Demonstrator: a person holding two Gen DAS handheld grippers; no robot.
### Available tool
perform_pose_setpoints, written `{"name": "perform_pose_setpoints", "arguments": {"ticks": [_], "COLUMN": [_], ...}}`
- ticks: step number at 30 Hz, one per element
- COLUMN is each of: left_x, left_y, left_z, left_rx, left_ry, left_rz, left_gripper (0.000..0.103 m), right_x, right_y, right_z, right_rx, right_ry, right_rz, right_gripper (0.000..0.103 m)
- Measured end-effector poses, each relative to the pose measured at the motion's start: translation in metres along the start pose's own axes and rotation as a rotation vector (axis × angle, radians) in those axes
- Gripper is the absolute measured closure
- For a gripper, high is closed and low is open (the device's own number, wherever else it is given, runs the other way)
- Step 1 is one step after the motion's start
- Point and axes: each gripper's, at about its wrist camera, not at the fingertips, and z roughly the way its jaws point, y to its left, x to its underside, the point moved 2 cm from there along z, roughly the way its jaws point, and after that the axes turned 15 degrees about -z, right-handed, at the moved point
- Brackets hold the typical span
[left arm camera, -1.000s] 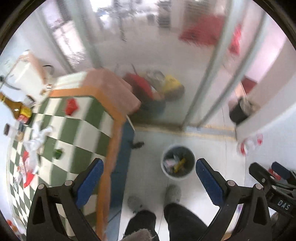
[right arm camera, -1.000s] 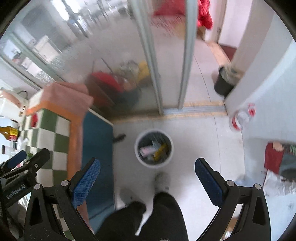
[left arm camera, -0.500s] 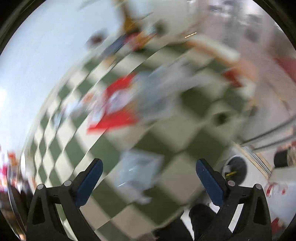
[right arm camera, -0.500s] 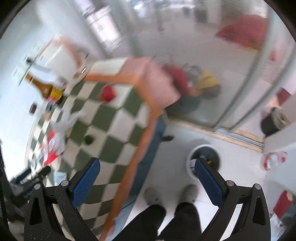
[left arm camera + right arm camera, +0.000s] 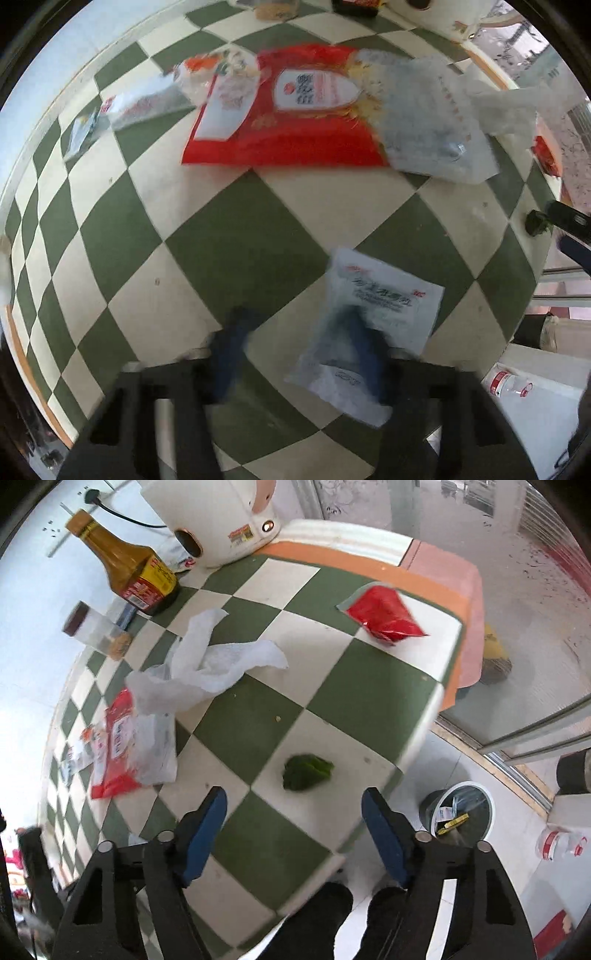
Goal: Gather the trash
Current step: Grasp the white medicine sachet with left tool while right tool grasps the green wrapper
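Green-and-cream checkered tablecloth [image 5: 258, 723] carries the trash. The left gripper [image 5: 295, 350] is closing around a white sachet [image 5: 384, 306]. The right gripper [image 5: 293, 823], empty, is closing above a green scrap [image 5: 306, 771]. A trash bin [image 5: 461, 812] stands on the floor.

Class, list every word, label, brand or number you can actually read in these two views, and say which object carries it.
Nothing reads clearly enough to quote.
Red bag: white label with large characters, blurred.
White packet by the left claw: dark printed line, blurred.
Clear bag: red print, too small.
Sauce bottle: red and yellow label, too small.
Rice cooker: small sticker, illegible.
Plastic bottle on the floor: red label, illegible.
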Motion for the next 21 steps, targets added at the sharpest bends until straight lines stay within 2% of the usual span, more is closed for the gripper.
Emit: {"name": "perform_pose_setpoints", "arguments": {"ticks": [1, 3, 7, 15, 21], "left_x": [0.001, 0.002, 0.005, 0.009, 0.005], "left_y": [-0.001, -0.002, -0.001, -0.007, -0.016], "left_z": [0.000, 0.001, 0.002, -0.001, -0.023], "left_rx": [0.005, -0.021, -0.047, -0.060, -0.071], "left_ry": [-0.002, -0.018, -0.045, -0.072, -0.134], "left_rz": [0.008, 0.032, 0.059, 0.084, 0.119], "left_gripper": [0.093, 0.098, 0.103, 0.103, 0.103], "right_x": [-0.003, -0.007, -0.008, -0.008, -0.006], "right_y": [0.001, 0.004, 0.010, 0.015, 0.018], "right_z": [0.004, 0.014, 0.032, 0.033, 0.020], "right_rx": [0.010, 0.035, 0.071, 0.090, 0.078], "right_ry": [0.001, 0.009, 0.038, 0.008, -0.025], "right_rz": [0.002, -0.007, -0.021, -0.059, -0.076], "right_gripper": [0.033, 0.038, 0.070, 0.071, 0.072]}}
